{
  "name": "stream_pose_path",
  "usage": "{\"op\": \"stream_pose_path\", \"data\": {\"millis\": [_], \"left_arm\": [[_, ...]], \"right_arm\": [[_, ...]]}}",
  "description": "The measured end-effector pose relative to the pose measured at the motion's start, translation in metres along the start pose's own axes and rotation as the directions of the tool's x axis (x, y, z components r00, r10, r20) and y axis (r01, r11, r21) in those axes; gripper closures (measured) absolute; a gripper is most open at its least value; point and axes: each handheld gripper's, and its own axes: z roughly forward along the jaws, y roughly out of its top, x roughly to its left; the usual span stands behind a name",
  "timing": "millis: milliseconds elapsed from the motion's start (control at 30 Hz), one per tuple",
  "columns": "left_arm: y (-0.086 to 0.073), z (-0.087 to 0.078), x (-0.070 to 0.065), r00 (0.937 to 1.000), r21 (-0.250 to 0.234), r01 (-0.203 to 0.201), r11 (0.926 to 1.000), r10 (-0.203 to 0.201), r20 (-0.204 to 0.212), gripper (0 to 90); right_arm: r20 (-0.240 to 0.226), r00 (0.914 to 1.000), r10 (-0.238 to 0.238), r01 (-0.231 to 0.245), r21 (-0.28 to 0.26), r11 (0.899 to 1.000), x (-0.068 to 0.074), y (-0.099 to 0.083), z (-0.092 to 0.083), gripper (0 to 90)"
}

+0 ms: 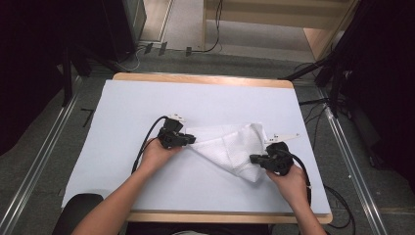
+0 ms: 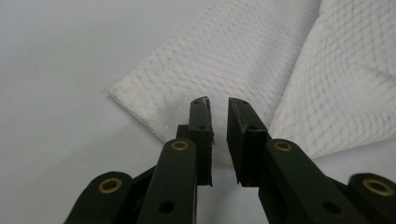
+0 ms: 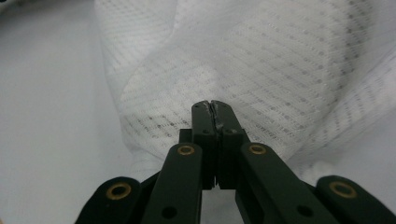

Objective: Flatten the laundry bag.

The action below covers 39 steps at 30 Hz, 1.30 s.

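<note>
While both hands work at one white cloth (image 1: 230, 149), notes follow.

Left hand: forearm comes in from 7 o'clock; hand (image 1: 157, 152) rests low on the counter (image 1: 122, 122), its left tongs (image 1: 192, 139) pointing toward 3 o'clock at the cloth's near corner.
Left tongs state: released; a narrow gap shows between the jaws in the left gripper view (image 2: 218, 116), nothing pinched, cloth corner lying just beyond the tips.
Right hand: forearm enters from 5 o'clock; hand (image 1: 293, 181) angled toward 10 o'clock, right tongs (image 1: 254, 159) at the cloth's lower right edge.
Right tongs state: clenched; in the right gripper view (image 3: 212, 109) the jaws meet tight on a fold of the cloth, which bunches up around the tips.
Cloth: centre of the counter, slightly toward 4 o'clock; partly folded, one flap raised at 1 o'clock.
Edges and room: wide bare sheet at 9, 12 and 6 o'clock; less margin at 3 o'clock.
Surface: pale sheet over a wooden counter, wood rim showing at 12 and 6 o'clock.
Room: grey floor (image 1: 39, 147), cables, dark stands at both sides.
</note>
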Motion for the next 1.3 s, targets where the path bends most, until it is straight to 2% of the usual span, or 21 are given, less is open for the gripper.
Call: {"op": "stream_pose_path", "data": {"millis": [67,233,267,333,367,467,533,567,600,700,833,933,967,1033,1100,1133,1167,1300], "left_arm": [[0.002,-0.001,-0.001,0.9999,0.009,-0.009,0.9999,0.009,-0.006,77.2],[0.006,-0.003,-0.005,0.9997,0.010,-0.025,0.9996,0.025,0.002,72.6],[0.007,-0.005,-0.005,0.9997,0.008,-0.025,0.9996,0.025,0.003,69.7],[0.007,-0.006,-0.005,0.9996,0.004,-0.026,0.9996,0.026,0.005,67.0],[0.007,-0.007,-0.005,0.9996,0.002,-0.027,0.9996,0.027,0.009,67.0],[0.008,-0.009,-0.002,0.9997,-0.019,-0.022,0.9996,0.022,0.012,63.0],[0.008,-0.011,0.000,0.9996,-0.037,-0.027,0.9990,0.027,0.000,59.8],[0.010,-0.013,0.006,0.9993,-0.045,-0.032,0.9985,0.031,-0.021,58.1],[0.010,-0.013,0.006,0.9993,-0.045,-0.032,0.9985,0.031,-0.021,56.8],[0.014,-0.014,0.018,0.9978,-0.047,-0.030,0.9984,0.027,-0.060,53.9],[0.014,-0.012,0.027,0.9986,-0.075,-0.010,0.9971,0.006,-0.054,52.9],[0.013,-0.003,0.025,0.9963,-0.057,-0.053,0.9970,0.049,-0.071,52.8],[0.012,0.000,0.024,0.9959,-0.050,-0.054,0.9973,0.051,-0.075,52.8],[0.012,0.002,0.024,0.9956,-0.045,-0.054,0.9975,0.050,-0.080,52.9],[0.012,0.003,0.023,0.9974,-0.045,-0.035,0.9984,0.032,-0.064,55.3],[0.012,0.003,0.023,0.9979,-0.037,-0.032,0.9988,0.030,-0.058,63.2],[0.012,0.003,0.021,0.9979,-0.034,-0.028,0.9990,0.026,-0.059,63.2],[0.011,0.005,0.019,0.9979,-0.017,-0.039,0.9991,0.038,-0.053,81.2]], "right_arm": [[-0.006,0.9999,0.009,-0.009,0.000,1.000,0.000,-0.001,-0.001,88.8],[0.009,0.9998,0.015,-0.015,-0.083,0.996,-0.002,0.009,-0.016,83.7],[0.032,0.9993,0.019,-0.015,-0.114,0.993,-0.007,0.012,-0.021,80.6],[0.039,0.9989,0.025,-0.020,-0.131,0.991,-0.014,0.014,-0.022,78.0],[0.039,0.9989,0.025,-0.020,-0.131,0.991,-0.014,0.014,-0.022,78.0],[0.055,0.9975,0.044,-0.036,-0.134,0.990,-0.026,0.019,-0.016,72.1],[0.061,0.9968,0.051,-0.042,-0.129,0.991,-0.032,0.022,-0.012,69.1],[0.063,0.9966,0.053,-0.045,-0.130,0.990,-0.035,0.025,-0.008,68.0],[0.063,0.9966,0.053,-0.045,-0.130,0.990,-0.035,0.025,-0.008,68.0],[0.065,0.9967,0.048,-0.040,-0.113,0.993,-0.033,0.027,-0.003,66.9],[0.067,0.9970,0.040,-0.032,-0.114,0.993,-0.032,0.027,-0.002,66.3],[0.068,0.9969,0.041,-0.033,-0.116,0.993,-0.031,0.027,-0.002,65.8],[0.068,0.9968,0.042,-0.034,-0.114,0.993,-0.031,0.027,-0.002,65.7],[0.067,0.9971,0.037,-0.029,-0.117,0.993,-0.031,0.027,-0.001,65.5],[0.069,0.9969,0.037,-0.029,-0.118,0.993,-0.031,0.027,-0.001,65.5],[0.069,0.9969,0.038,-0.029,-0.118,0.993,-0.031,0.027,-0.001,65.4],[0.069,0.9969,0.038,-0.029,-0.118,0.993,-0.031,0.027,-0.001,65.4],[0.067,0.9970,0.038,-0.030,-0.115,0.993,-0.031,0.026,-0.001,65.5]]}}
